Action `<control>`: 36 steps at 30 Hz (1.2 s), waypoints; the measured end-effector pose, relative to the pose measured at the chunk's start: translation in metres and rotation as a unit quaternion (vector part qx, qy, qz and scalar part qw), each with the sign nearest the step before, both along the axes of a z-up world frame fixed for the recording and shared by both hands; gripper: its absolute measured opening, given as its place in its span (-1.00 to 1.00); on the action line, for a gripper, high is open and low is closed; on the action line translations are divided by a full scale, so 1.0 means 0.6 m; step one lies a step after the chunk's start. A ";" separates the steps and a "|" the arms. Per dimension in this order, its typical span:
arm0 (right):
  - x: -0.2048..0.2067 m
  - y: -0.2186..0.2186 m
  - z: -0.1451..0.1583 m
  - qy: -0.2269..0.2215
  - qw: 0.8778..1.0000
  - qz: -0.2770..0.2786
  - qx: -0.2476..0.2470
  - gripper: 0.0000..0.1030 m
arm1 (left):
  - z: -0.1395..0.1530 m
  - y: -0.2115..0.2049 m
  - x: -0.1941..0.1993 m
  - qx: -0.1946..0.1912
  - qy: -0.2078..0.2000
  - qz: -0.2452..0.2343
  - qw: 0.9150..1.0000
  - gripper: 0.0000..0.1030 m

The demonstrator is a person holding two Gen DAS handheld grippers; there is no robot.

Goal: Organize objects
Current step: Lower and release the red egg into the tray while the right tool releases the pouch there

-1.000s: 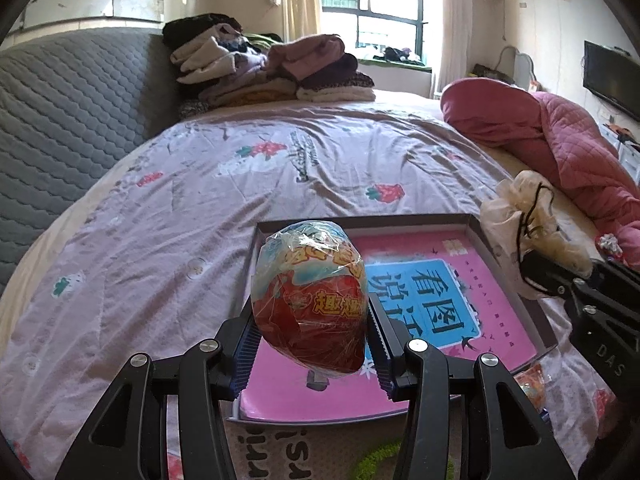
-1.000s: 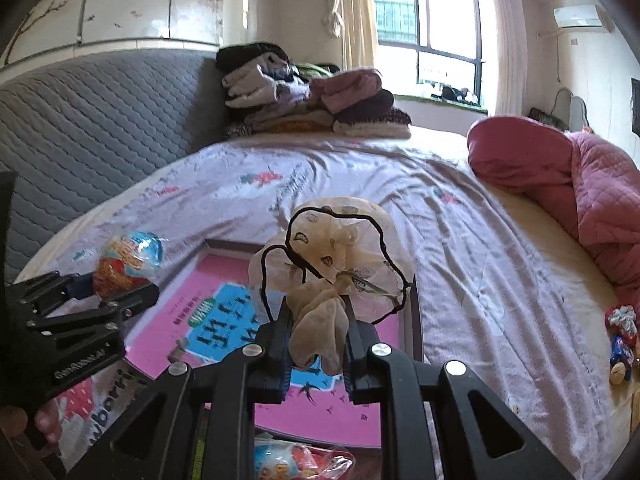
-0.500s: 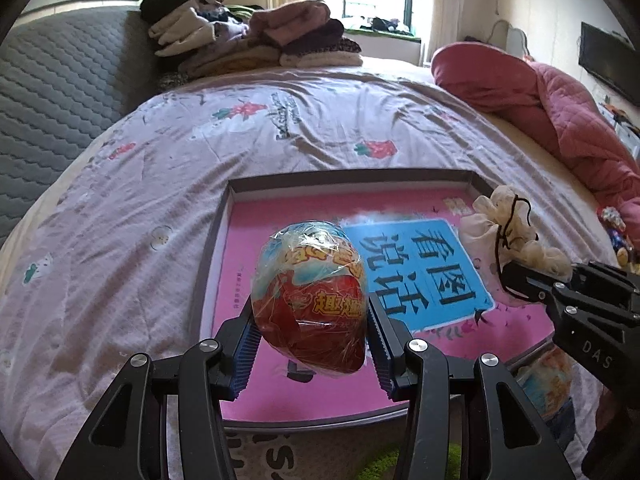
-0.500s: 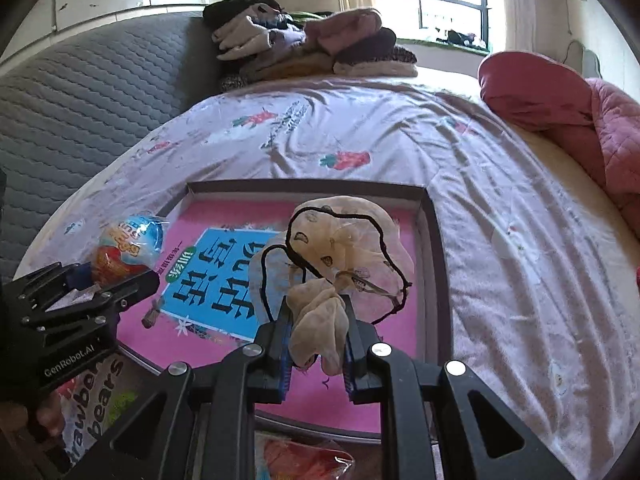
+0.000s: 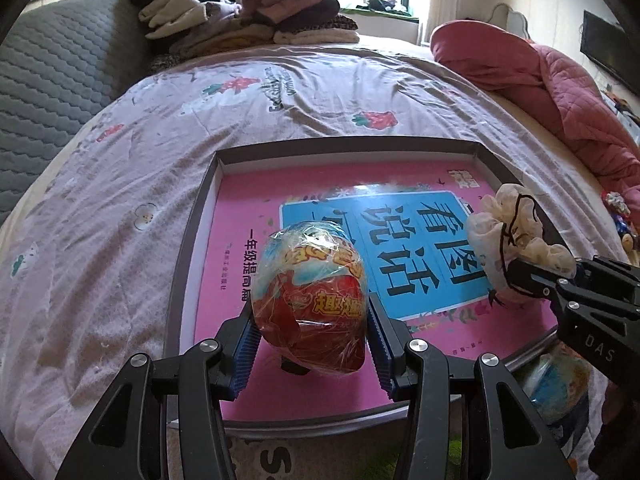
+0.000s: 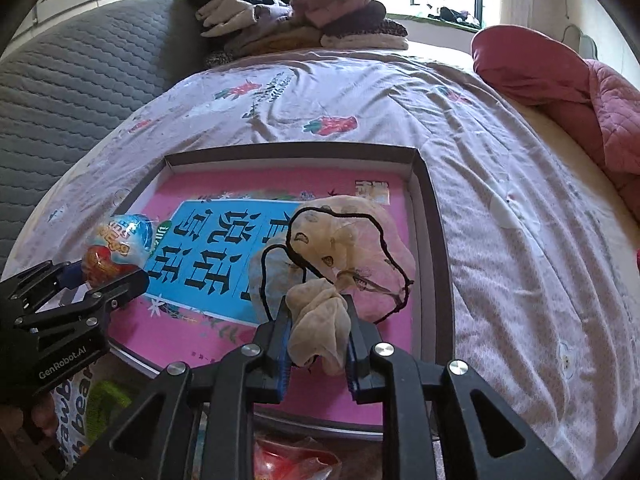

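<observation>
A shallow grey tray [image 5: 344, 146] lies on the bed with a pink and blue book [image 5: 240, 240] flat inside it. My left gripper [image 5: 310, 316] is shut on a foil-wrapped toy egg [image 5: 312, 296], red below and blue on top, held low over the tray's near left part. The right wrist view shows the same egg [image 6: 120, 248] and left gripper [image 6: 100, 280] at its left. My right gripper [image 6: 318, 320] has a beige mesh pouch [image 6: 340, 240] with a black drawstring between its pads. Its jaws are opening, and the pouch's body rests on the book by the tray's right wall [image 6: 432, 240].
Folded clothes [image 5: 248, 20] are piled at the bed's far end by a grey quilted headboard [image 5: 48, 80]. A pink quilt [image 5: 540, 80] fills the right side. Wrapped snacks [image 5: 560, 380] and a red packet [image 6: 296, 460] lie just in front of the tray.
Both grippers have sunk toward the tray and tipped further down, still carrying the egg and the pouch. The right jaws have parted slightly around the pouch's neck.
</observation>
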State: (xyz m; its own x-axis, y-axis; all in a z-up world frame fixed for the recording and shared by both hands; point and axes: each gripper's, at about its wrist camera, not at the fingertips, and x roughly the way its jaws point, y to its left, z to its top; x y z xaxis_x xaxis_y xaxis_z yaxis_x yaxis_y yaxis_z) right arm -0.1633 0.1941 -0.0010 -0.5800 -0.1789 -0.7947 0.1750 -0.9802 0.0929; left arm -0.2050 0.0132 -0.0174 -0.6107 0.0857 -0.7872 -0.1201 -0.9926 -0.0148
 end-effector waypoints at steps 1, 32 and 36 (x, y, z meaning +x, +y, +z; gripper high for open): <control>0.000 0.000 0.000 -0.001 1.000 -0.001 0.000 -0.53 | -0.003 0.000 -0.002 0.001 -0.004 -0.001 1.000 -0.01; 0.008 0.015 0.039 0.035 0.999 -0.018 -0.005 -0.04 | 0.019 -0.007 0.010 0.010 0.009 0.002 1.000 0.25; 0.015 0.016 0.051 0.044 0.999 -0.015 -0.007 -0.04 | 0.025 -0.002 0.019 0.003 0.016 -0.002 1.000 0.25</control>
State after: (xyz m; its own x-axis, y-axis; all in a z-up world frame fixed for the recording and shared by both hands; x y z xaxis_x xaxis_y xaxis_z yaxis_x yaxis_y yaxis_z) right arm -0.1543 0.2038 0.0294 -0.6534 -0.1710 -0.7374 0.1534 -0.9839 0.0922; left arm -0.1937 0.0122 -0.0022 -0.6360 0.0934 -0.7660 -0.1245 -0.9921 -0.0177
